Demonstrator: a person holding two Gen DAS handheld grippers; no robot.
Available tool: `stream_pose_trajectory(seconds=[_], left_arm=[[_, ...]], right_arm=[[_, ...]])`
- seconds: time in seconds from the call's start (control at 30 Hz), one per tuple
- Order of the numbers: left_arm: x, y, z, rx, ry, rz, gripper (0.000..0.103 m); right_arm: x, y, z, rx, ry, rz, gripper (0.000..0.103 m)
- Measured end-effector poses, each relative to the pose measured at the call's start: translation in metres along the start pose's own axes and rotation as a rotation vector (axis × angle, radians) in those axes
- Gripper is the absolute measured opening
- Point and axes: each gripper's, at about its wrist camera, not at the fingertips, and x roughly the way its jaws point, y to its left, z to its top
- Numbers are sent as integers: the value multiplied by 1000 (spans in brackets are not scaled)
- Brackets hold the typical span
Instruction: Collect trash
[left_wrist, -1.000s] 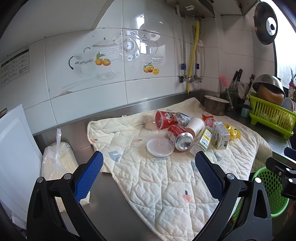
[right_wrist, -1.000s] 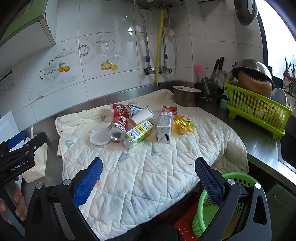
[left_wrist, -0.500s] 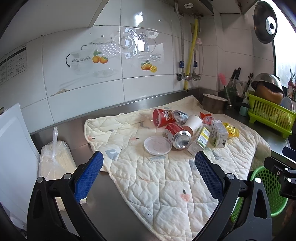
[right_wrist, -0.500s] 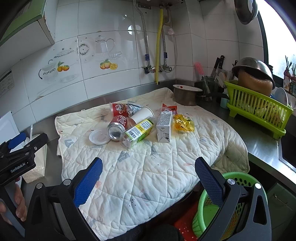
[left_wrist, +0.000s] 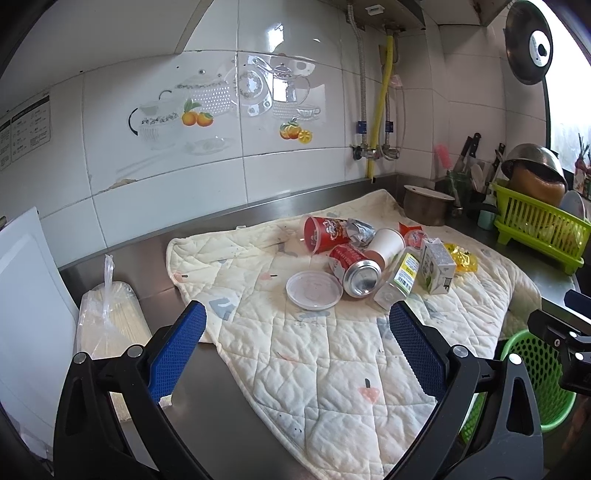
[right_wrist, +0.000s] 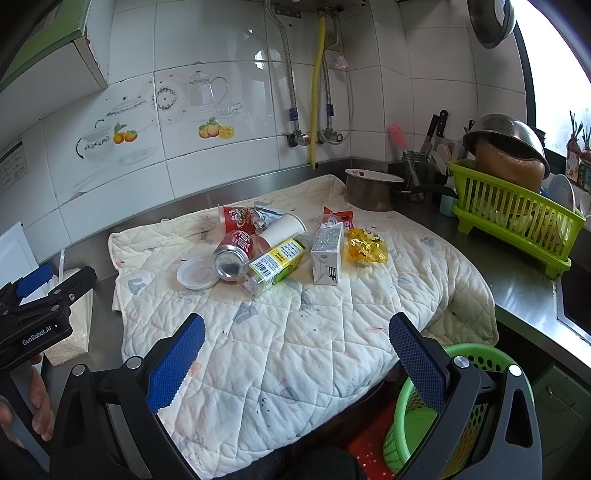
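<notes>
A heap of trash lies on a quilted cloth (left_wrist: 332, 354) (right_wrist: 295, 332): a red can (left_wrist: 354, 267) (right_wrist: 234, 251), a round plastic lid (left_wrist: 314, 290) (right_wrist: 197, 273), a clear bottle with a yellow-green label (left_wrist: 399, 282) (right_wrist: 277, 260), a small carton (left_wrist: 437, 271) (right_wrist: 327, 253), a red snack cup (left_wrist: 325, 234) (right_wrist: 236, 218), a white paper cup (left_wrist: 386, 243) (right_wrist: 282, 229) and a yellow wrapper (right_wrist: 365, 247). My left gripper (left_wrist: 297, 354) and right gripper (right_wrist: 295, 360) both stand open, empty, short of the heap. A green basket (right_wrist: 424, 402) (left_wrist: 535, 369) sits below the counter edge.
A bag of white sticks (left_wrist: 107, 321) and a white board (left_wrist: 26, 314) stand at the left. A metal pot (right_wrist: 371, 188), a knife holder (right_wrist: 424, 166) and a green dish rack (right_wrist: 517, 206) fill the right back. A sink (right_wrist: 576, 299) lies far right.
Both views have drifted slightly, with the trash heap a little lower in frame. The grippers stay open and nothing has been picked up.
</notes>
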Motion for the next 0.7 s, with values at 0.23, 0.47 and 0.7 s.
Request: stream_pose_trajectory(seconds=[0.23,0.47,0.7], left_arm=[[7,-3,2,12,16,4,98],[17,-5,3,22,35,-8,98],[34,-4,5,14,60,-19,98]], right_arm=[[8,-3,-1,0,6,0,97],[25,-8,6,-3,20,-12,97],[50,-19,23,1,38,4,97]])
